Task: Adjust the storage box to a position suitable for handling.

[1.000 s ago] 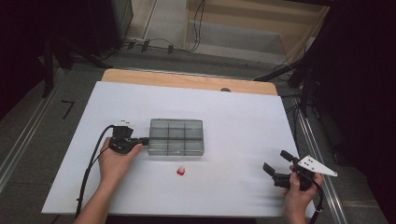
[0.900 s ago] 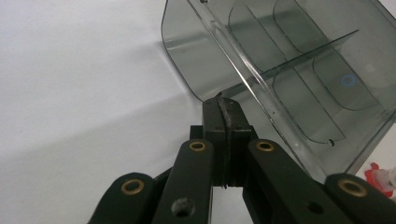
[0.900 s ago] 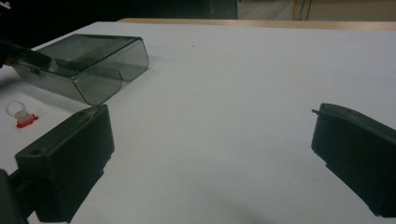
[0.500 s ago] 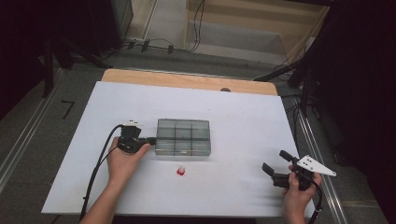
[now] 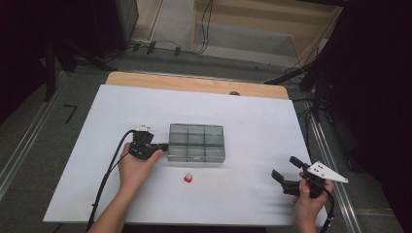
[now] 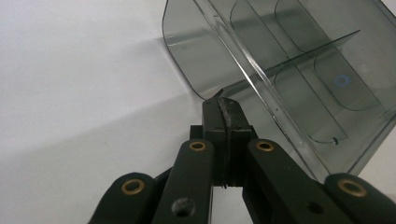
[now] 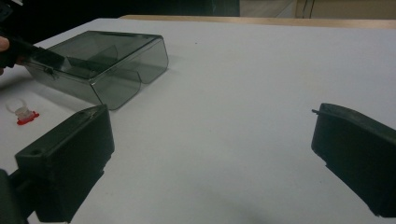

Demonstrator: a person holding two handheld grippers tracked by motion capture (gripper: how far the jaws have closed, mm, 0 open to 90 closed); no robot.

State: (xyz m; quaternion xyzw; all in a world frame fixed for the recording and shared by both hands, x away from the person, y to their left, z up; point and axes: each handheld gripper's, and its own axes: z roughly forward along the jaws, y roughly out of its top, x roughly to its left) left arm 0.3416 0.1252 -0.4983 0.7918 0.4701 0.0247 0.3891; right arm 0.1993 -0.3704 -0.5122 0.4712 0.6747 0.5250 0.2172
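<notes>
A smoky clear compartment box (image 5: 196,142) lies open-topped in the middle of the white table (image 5: 252,121). My left gripper (image 5: 165,145) is shut, its tips against the box's left wall; in the left gripper view the closed tips (image 6: 224,102) meet the box (image 6: 299,70) at its rim, and I cannot tell whether a thin lip is pinched. A small red and white piece (image 5: 188,178) lies just in front of the box. My right gripper (image 5: 284,167) stands open and empty at the front right. The right gripper view shows the box (image 7: 102,60), the red piece (image 7: 23,113) and its own wide jaws (image 7: 210,121).
A strip of wooden tabletop (image 5: 194,83) runs along the far edge of the white sheet. Cables (image 5: 160,46) lie on the floor behind the table. Dark stands rise at the left and right sides.
The left hand and its gripper have moved to the right, and the box has slid right with them. The right hand has stayed where it was.
</notes>
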